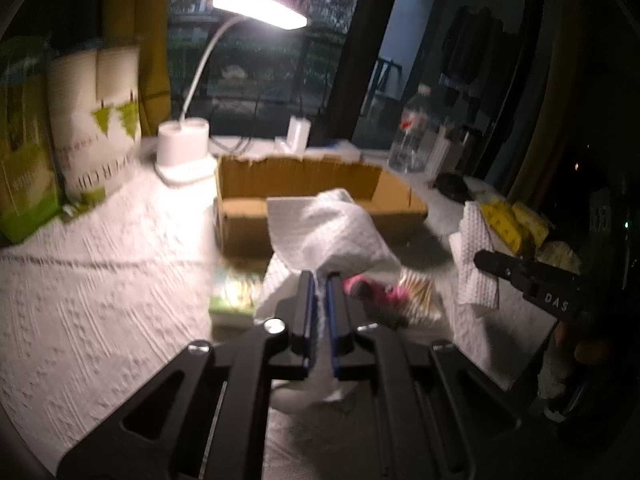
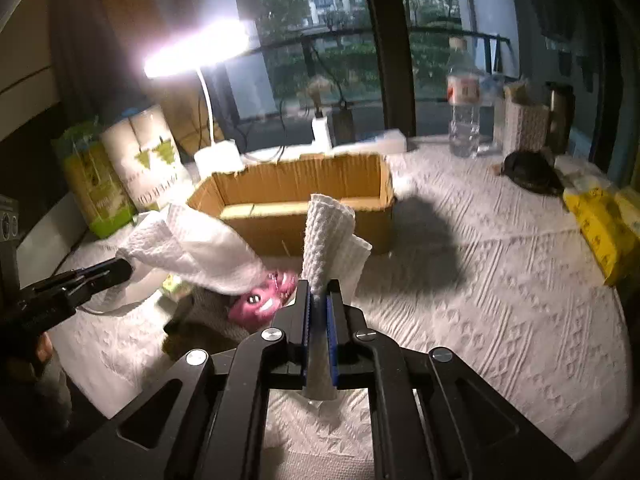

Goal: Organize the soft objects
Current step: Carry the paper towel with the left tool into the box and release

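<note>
While both are clamping one white cloth, we are holding left hand-held gripper and right hand-held gripper near the box.

- The desk lamp is the main light; its head blows out to pure white glare in both views, with a halo spilling over the window behind it.
- Beyond the glass, dim daylight shows on trees and buildings.
- The embossed white table cover is bright near the lamp and falls dim toward its near edge.
- A dark, soft-edged shadow lies on the cover right of the cardboard box.
- The left wrist view is smeared, probably motion blur; lettering on the packs is unreadable.
- Fisheye bending curves the window frames, and black vignetting fills every corner.
</note>
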{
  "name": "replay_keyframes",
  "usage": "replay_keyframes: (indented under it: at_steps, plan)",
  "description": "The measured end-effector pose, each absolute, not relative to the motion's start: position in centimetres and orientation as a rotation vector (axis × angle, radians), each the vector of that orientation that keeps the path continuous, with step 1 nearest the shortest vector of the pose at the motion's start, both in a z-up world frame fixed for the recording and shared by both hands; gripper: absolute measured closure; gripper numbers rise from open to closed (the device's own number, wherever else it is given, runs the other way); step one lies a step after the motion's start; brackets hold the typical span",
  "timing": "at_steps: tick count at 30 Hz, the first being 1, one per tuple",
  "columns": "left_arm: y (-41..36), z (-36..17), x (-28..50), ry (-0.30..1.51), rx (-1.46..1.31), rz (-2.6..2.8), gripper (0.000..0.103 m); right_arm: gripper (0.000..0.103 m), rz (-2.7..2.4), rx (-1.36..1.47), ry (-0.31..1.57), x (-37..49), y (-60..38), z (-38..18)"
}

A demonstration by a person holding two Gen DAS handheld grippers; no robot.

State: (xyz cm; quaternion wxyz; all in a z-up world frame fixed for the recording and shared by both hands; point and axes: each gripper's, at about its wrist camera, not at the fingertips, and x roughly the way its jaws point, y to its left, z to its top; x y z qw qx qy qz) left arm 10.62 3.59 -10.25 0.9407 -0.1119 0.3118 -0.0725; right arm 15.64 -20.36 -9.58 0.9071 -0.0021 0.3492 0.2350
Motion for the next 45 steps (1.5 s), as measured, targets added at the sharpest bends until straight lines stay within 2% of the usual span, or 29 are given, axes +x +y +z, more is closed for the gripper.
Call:
replay_keyframes:
  at_steps: [21,35,45]
  plan:
    - [2.3,-3.1,13.7,0.460,-0.184,-0.149,0.097,0.095,0.523,-0.011,0.572,19.2,-21.6,-4.1]
    - [-0.7,-3.8,20.0,0.485,-0.187,-0.167,0.097,0.095,0.612,-0.010,0.574,25.3,-20.9,-4.4]
    - [-2.4,-6.3,24.5,0.568,-0.200,-0.172,0.097,0.095,0.679,0.021,0.668,29.8,-19.2,-8.0]
